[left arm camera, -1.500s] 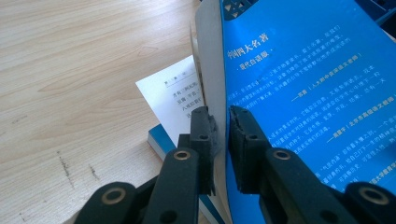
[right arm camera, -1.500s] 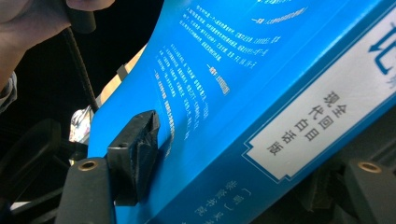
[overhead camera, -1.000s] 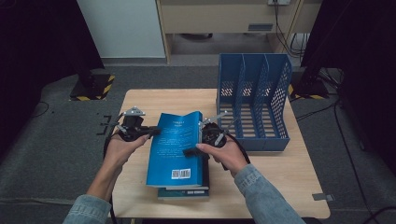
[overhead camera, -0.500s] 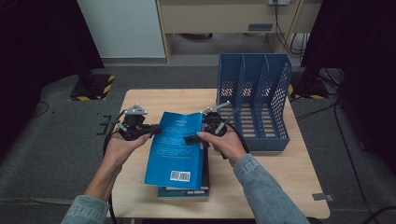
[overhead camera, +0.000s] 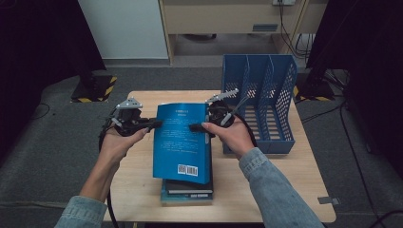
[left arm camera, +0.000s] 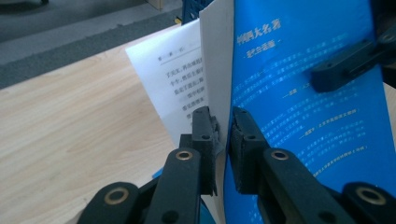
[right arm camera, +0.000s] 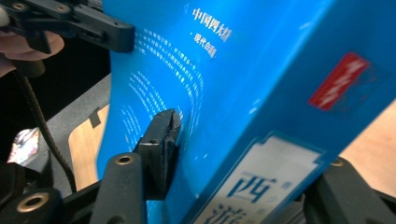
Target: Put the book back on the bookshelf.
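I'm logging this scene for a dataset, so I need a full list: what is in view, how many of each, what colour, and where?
Blue book: one, bright blue cover with barcode, held raised over the table's middle between both grippers.
Stacked books: at least two, dark covers, lying flat at the table's near edge under the raised book.
File rack: one, blue perforated, several slots, table's far right.
Table: one, light wood, centre of the room.
Striped floor block: one, black and yellow, floor at far left.
Left gripper: one, black, clamped on the book's left edge.
Right gripper: one, black, clamped on the book's spine side.
Sleeves: two, blue denim, bottom of the high view.
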A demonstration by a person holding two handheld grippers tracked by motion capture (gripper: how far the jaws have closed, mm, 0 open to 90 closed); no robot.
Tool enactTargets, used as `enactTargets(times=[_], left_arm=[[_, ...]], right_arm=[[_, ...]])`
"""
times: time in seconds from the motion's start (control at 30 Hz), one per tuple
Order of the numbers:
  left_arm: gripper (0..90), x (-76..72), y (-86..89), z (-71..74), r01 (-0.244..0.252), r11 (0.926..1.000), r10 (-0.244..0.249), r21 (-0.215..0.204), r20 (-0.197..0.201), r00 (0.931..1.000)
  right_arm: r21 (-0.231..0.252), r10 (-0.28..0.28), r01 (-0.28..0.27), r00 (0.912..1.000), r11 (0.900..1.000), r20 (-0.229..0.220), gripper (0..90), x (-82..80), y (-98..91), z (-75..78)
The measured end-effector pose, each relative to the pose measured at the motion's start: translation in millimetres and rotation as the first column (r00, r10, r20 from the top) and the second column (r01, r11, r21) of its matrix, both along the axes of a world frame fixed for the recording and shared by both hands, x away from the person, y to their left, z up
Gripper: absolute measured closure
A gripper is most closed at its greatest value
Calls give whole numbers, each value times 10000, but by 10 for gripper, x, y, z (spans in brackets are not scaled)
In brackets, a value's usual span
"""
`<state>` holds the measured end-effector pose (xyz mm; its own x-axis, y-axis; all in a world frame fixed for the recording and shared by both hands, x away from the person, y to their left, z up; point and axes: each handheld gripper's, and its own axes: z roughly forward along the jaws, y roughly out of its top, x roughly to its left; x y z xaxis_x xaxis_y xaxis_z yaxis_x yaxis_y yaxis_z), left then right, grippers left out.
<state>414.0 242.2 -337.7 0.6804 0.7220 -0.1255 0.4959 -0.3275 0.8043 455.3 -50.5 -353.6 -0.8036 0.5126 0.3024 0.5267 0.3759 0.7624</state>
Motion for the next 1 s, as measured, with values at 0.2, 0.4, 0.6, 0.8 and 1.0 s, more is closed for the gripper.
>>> enactTargets(times=[0.2, 0.4, 0.6, 0.8, 1.0], left_arm=[[812, 31, 27, 38, -36, 10000, 37, -78, 170, 9998], [812, 80, 26, 54, -157, 9999, 156, 42, 260, 9995], [812, 231, 43, 99, -217, 9998, 215, 42, 407, 9989], [813, 396, 17, 137, -368, 9991, 358, 210, 478, 9982], [813, 489, -10, 180, -541, 9982, 522, 250, 722, 9960]], right_arm=[[-384, 86, -65, 9984, 9992, 559, 526, -11, 35, 159], [-437, 66, -31, 9968, 9990, 795, 528, 69, 61, 188], [-426, -57, 105, 9938, 9990, 1112, 539, 182, 82, 242], [-487, -257, 322, 9913, 9983, 1290, 542, 335, 99, 277], [-513, -578, 671, 9844, 9964, 1660, 551, 443, 123, 322]])
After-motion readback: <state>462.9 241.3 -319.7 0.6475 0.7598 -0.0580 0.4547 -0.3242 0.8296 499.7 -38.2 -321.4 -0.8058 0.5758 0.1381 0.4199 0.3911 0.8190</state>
